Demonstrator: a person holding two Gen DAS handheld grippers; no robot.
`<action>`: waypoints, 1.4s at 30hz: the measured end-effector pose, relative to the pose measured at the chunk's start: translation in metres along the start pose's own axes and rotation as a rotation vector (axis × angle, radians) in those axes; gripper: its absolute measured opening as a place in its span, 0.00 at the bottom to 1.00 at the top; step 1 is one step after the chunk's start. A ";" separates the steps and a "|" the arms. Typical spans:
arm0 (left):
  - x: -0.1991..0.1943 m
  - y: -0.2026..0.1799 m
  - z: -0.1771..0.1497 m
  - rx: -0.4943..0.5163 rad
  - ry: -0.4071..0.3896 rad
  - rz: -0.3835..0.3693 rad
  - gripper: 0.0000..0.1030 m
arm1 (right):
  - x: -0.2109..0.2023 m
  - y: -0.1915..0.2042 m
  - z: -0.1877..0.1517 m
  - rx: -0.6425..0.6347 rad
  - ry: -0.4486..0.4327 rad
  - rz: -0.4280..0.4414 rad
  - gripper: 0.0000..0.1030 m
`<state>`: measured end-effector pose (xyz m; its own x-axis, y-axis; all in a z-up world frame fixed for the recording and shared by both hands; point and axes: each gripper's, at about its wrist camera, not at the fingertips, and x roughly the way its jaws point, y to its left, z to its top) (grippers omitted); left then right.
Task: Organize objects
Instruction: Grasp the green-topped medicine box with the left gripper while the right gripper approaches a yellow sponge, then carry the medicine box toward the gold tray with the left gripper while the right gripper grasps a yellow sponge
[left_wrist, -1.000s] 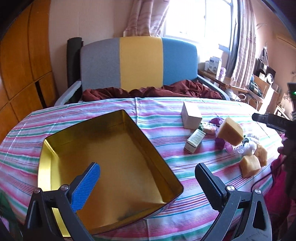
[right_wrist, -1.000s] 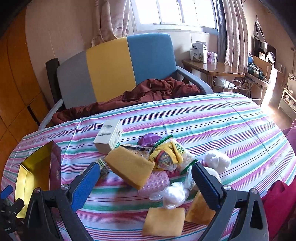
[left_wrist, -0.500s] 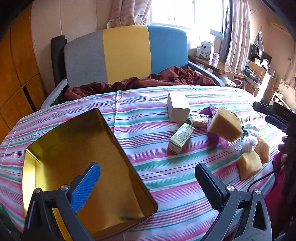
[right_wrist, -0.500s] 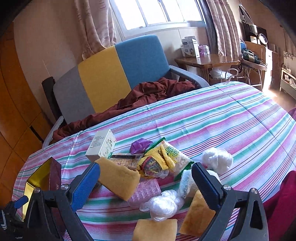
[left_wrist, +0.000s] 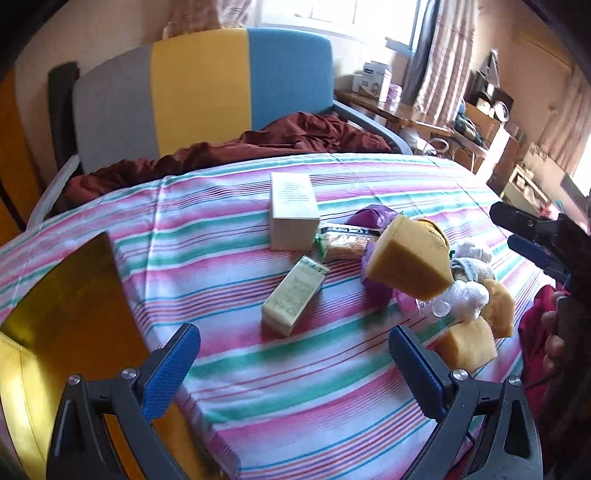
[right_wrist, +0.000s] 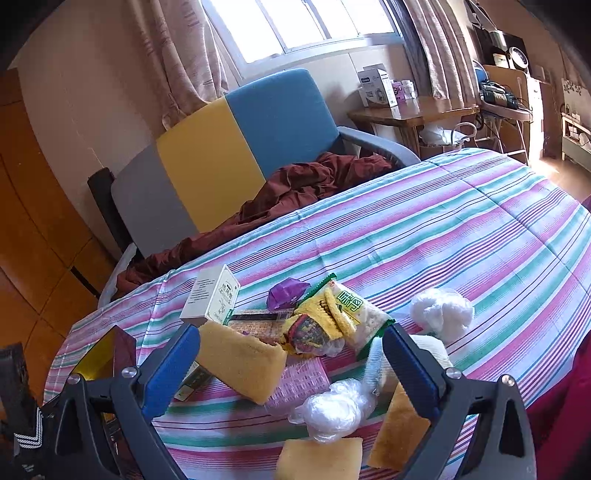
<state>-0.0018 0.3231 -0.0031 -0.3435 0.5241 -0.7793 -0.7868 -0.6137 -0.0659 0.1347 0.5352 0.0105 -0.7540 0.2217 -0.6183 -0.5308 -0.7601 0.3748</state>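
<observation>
- Left wrist view: the left gripper (left_wrist: 293, 360) hangs with its jaws spread wide and nothing between them, above the striped surface (left_wrist: 229, 229) at the near edge.
- Just ahead of it lies a small green-and-cream carton (left_wrist: 294, 296) on its side; beyond that stands a taller white box (left_wrist: 293, 212).
- At its left is the gold-lined tin (left_wrist: 62, 325), with nothing visible inside it (much of it runs out of frame).
- Right wrist view: the right gripper (right_wrist: 291, 363) is likewise wide open and holds nothing, poised over the heap of loose things.
- Nearest its left finger a yellow sponge (right_wrist: 240, 360) leans on a pink ridged block (right_wrist: 301, 376); a clear plastic bundle (right_wrist: 334, 408) and two more sponges (right_wrist: 321, 458) lie closest to the camera.
- Farther out sit a snack packet (right_wrist: 347, 308), a purple wrapper (right_wrist: 288, 291) and a white wad (right_wrist: 441, 310).
- Judgement: sorting has hardly begun, and this reads as the approach to a first pick.
- Next move, probably: lower one gripper over a single item (the carton or the leaning sponge look easiest), close on it squarely, then carry it to the tin.
</observation>
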 end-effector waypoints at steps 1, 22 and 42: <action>0.005 -0.003 0.002 0.020 0.006 0.005 0.98 | 0.000 0.000 0.000 0.001 0.002 0.004 0.98; 0.102 -0.004 0.010 0.034 0.177 0.055 0.29 | 0.004 -0.017 0.004 0.074 0.005 0.008 0.98; 0.051 -0.025 -0.061 0.075 0.067 0.029 0.30 | 0.015 -0.007 -0.002 0.035 0.080 0.047 0.89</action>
<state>0.0316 0.3290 -0.0792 -0.3340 0.4643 -0.8203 -0.8139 -0.5809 0.0026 0.1272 0.5426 -0.0026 -0.7458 0.1356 -0.6522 -0.5097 -0.7465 0.4277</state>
